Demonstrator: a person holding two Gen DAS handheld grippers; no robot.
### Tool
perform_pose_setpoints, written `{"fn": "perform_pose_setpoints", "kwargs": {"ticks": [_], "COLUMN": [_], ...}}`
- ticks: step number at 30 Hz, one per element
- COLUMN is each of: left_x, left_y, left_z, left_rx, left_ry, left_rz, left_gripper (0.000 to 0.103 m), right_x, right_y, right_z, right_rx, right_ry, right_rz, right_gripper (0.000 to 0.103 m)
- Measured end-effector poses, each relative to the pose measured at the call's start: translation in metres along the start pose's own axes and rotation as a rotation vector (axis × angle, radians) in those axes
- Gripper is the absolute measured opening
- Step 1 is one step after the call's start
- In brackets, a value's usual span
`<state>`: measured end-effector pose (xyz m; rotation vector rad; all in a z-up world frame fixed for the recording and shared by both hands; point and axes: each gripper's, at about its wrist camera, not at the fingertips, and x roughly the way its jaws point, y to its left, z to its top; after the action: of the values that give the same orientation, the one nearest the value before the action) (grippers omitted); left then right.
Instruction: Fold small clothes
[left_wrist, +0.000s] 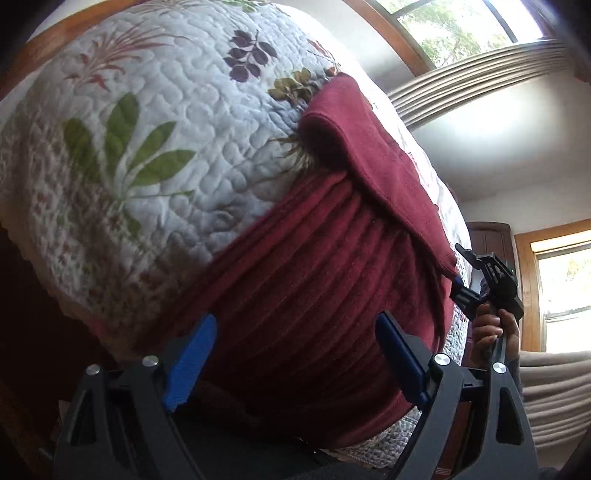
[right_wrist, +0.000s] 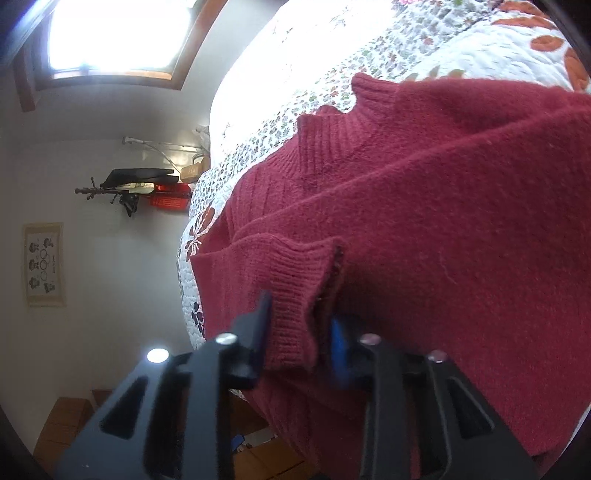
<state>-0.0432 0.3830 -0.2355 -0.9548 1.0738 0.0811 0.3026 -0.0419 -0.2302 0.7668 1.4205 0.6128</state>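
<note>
Sweater: the dark red knitted sweater (left_wrist: 317, 266) lies on the bed, over the quilt, and reaches the quilt's near edge, where its ribbed lower part hangs a little toward the grippers. One sleeve (left_wrist: 373, 173) is folded across the body.
Quilt: the white quilt (left_wrist: 155, 155) with printed leaves and flowers carries the sweater; the side of the quilt away from the sleeve is bare.
Left gripper: the left gripper (left_wrist: 295, 365) stands wide open just at the near edge of the quilt, with the ribbed body between its blue pads (left_wrist: 190, 362). It holds nothing.
Right gripper: the right gripper (right_wrist: 299, 332) is closed on the ribbed cuff (right_wrist: 291, 288) of the sleeve, near the sweater's side edge. A hand (left_wrist: 493, 332) holds its handle.
Step in hand: I judge that the sleeve is being laid over the body. To do it well, keep the cuff taut, lay it flat inside the body outline, and release only when no wrinkle remains under it.
Writing: a small picture (right_wrist: 45, 264) on the wall has marks, but they are too small to read. No brand is visible on the sweater.
</note>
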Motion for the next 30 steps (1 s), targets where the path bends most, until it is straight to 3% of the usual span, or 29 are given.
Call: {"fn": "perform_pose_setpoints", "kwargs": {"ticks": [6,12,18,24,30], "left_x": [0.004,0.021,0.028,0.032,0.027], "left_y": [-0.011,-0.032,-0.053,-0.063,-0.064], "left_z": [-0.003,-0.001,-0.003,-0.007,-0.007], "left_rx": [0.020,0.061,0.114,0.136,0.133], "left_ry": [-0.019,0.017,0.036,0.055,0.042], "left_rz": [-0.029,-0.041,-0.061,-0.060,-0.059], "left_gripper": [0.088,0.088,0.088,0.088,0.088], "right_x": [-0.041,-0.123,-0.176,-0.145,-0.127], "right_y": [0.032,0.049,-0.016,-0.098,-0.120], "right_z": [0.006,0.002,-0.001,-0.006,-0.013], "right_rx": [-0.107,-0.223,-0.117,0.021,0.064], "right_ry": [-0.060,-0.188,-0.269,-0.218,-0.205], "right_rz": [0.010,-0.028,-0.054,-0.092,-0.079], "right_gripper": [0.006,0.006,0.006,0.006,0.006]}}
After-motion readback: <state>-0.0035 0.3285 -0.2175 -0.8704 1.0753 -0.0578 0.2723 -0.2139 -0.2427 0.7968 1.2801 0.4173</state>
